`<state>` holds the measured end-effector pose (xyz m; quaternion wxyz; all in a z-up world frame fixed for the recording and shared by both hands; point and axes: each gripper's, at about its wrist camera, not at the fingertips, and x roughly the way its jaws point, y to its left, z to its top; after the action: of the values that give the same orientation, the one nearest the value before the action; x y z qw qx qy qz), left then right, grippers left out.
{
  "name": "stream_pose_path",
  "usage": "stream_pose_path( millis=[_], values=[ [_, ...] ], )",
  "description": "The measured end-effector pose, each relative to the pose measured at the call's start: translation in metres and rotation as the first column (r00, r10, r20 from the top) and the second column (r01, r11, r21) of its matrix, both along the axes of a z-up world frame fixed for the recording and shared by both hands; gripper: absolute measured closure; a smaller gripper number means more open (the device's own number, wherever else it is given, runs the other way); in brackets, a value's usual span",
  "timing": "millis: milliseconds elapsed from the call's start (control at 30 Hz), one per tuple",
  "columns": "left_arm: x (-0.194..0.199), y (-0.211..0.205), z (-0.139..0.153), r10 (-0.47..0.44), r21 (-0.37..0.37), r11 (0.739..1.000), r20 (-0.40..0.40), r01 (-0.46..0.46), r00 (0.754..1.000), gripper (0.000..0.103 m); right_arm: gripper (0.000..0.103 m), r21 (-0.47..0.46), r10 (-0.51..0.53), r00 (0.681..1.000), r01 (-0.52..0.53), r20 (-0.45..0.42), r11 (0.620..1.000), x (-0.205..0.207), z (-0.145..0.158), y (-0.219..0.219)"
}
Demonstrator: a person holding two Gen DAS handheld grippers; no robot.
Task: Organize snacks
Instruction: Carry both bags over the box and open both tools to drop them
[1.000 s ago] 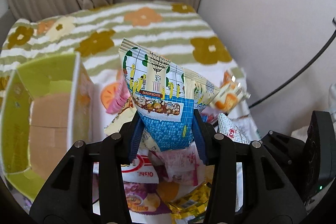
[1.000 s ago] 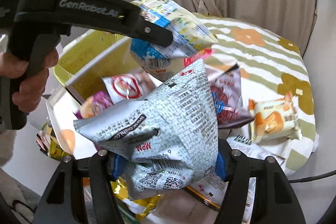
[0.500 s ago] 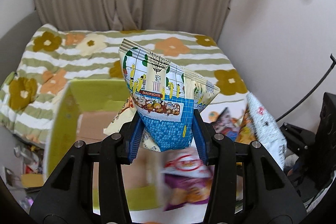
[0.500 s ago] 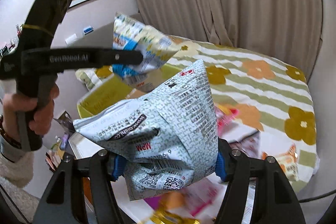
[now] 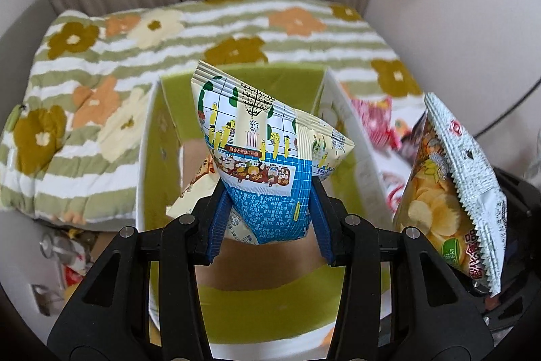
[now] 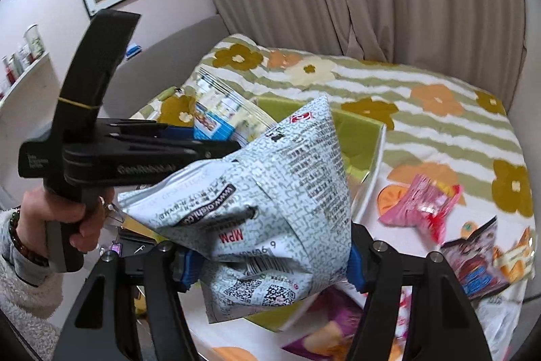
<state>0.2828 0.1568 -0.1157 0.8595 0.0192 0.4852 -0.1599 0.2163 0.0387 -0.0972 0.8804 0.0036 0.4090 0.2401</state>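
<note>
My left gripper (image 5: pixel 268 219) is shut on a blue and white snack bag (image 5: pixel 263 158) and holds it above the open green-lined cardboard box (image 5: pixel 152 137). My right gripper (image 6: pixel 267 266) is shut on a grey patterned chip bag (image 6: pixel 270 192), held up beside the box. That chip bag also shows at the right of the left wrist view (image 5: pixel 453 192). The left gripper (image 6: pixel 189 137) and its bag (image 6: pixel 219 117) show in the right wrist view over the box (image 6: pixel 358 137).
The box sits on a bed with a green striped floral blanket (image 5: pixel 84 97). More snack packs lie right of the box: a pink one (image 6: pixel 419 205), a dark one (image 6: pixel 473 263) and a purple one (image 6: pixel 324 337). Curtains and a wall stand behind.
Both grippers have swung left with their bags, from over the snack pile to the box. The left bag now hangs over the box opening.
</note>
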Motion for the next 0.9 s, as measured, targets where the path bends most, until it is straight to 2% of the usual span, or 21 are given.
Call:
stream_pose_path(
  millis=[133,200,233,267,333,500,700,900],
  values=[
    [0.007,-0.001,-0.019,-0.052,0.017,0.998,-0.046,0.053,0.998,0.062,0.041,-0.002,-0.041,0.998,0.041,-0.053,0.999,0.0,-0.015,0.006],
    [0.013,-0.001,-0.026,-0.066,0.015,0.998,-0.062,0.067,0.996,0.057,0.041,0.002,-0.046,0.997,0.046,-0.068,0.999,-0.001,-0.018,0.006],
    [0.015,-0.001,-0.027,-0.066,0.014,0.998,-0.064,0.067,0.996,0.041,0.041,-0.008,-0.047,0.996,0.047,-0.073,0.999,-0.002,-0.02,0.007],
    [0.017,0.0,-0.028,-0.053,0.026,0.998,-0.055,0.054,0.997,0.021,0.041,-0.02,-0.048,0.996,0.046,-0.075,0.999,0.0,-0.022,0.008],
    [0.018,0.004,-0.026,-0.014,0.07,0.997,-0.019,0.015,1.0,0.01,0.041,-0.05,-0.052,0.996,0.048,-0.075,0.998,0.003,-0.024,0.011],
    [0.009,0.026,-0.013,0.075,0.056,0.996,0.016,-0.076,0.997,0.01,0.041,-0.045,-0.029,0.997,0.026,-0.077,0.999,0.007,-0.03,0.013],
    [-0.001,0.036,0.001,0.129,0.115,0.984,0.076,-0.137,0.989,0.01,0.04,-0.048,0.032,0.996,-0.036,-0.086,0.998,0.019,-0.033,0.026],
    [0.004,0.043,0.0,0.178,0.124,0.974,0.088,-0.188,0.98,0.01,0.04,-0.133,0.09,0.989,-0.105,-0.114,0.986,0.034,-0.052,0.044]
  ],
)
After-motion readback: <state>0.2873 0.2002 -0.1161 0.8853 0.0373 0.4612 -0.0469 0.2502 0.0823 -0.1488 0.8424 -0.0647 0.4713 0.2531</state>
